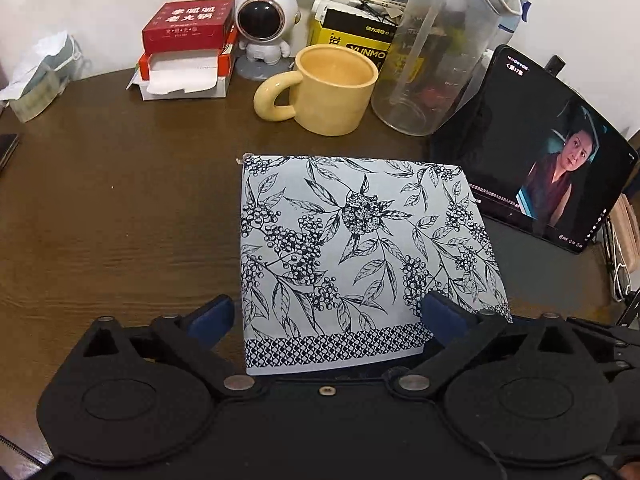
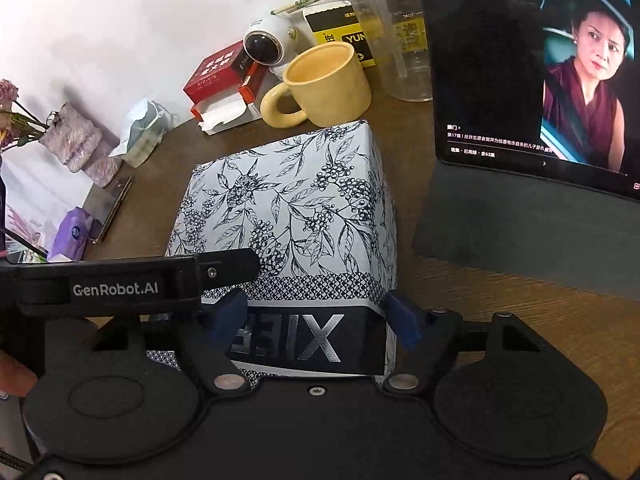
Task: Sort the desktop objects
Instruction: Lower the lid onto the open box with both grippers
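Rectangular cardboard box (image 2: 296, 208): white, navy leaf-and-berry print, lattice border, black band. Ceramic mug (image 1: 332, 90): pale yellow. Wooden tabletop (image 1: 120, 220): dark brown. Small carton (image 1: 188, 24): red.

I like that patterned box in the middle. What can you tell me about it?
The patterned box looks like white cardboard printed with dark blue leaves and berries, edged by a lattice band. Its near face has a black panel with silver letters, seen upside down. It sits closed and level on the brown table, in front of the yellow mug. The right hand-held gripper straddles its near end, open.
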`<action>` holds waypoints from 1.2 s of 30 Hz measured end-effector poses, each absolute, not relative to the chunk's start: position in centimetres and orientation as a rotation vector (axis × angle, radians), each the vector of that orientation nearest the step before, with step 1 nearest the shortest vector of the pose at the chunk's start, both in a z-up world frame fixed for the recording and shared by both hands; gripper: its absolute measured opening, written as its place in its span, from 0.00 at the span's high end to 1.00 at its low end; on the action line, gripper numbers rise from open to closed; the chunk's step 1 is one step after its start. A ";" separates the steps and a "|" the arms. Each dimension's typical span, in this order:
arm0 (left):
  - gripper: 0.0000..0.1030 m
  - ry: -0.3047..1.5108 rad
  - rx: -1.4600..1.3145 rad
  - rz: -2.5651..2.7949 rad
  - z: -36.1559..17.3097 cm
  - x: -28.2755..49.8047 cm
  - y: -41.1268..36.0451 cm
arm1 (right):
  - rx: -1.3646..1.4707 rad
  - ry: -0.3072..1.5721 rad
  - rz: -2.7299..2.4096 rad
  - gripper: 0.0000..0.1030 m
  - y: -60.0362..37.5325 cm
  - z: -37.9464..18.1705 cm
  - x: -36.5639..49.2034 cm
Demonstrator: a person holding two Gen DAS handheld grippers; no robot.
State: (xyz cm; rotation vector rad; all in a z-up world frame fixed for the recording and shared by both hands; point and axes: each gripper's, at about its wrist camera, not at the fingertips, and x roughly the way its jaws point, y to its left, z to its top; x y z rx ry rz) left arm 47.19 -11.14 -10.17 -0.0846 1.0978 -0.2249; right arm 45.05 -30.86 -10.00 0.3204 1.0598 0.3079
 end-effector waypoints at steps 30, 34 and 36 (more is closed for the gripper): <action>0.00 0.816 0.026 -0.225 -2.0 34.9 -12.5 | 0.171 0.847 0.380 0.00 -29.5 -3.1 31.2; 0.00 0.795 0.011 -0.216 -1.0 31.0 -12.2 | 0.157 0.836 0.386 0.00 -29.5 -2.4 27.4; 0.00 0.789 0.006 -0.215 -0.6 28.9 -12.1 | 0.151 0.827 0.387 0.00 -29.5 -2.1 25.3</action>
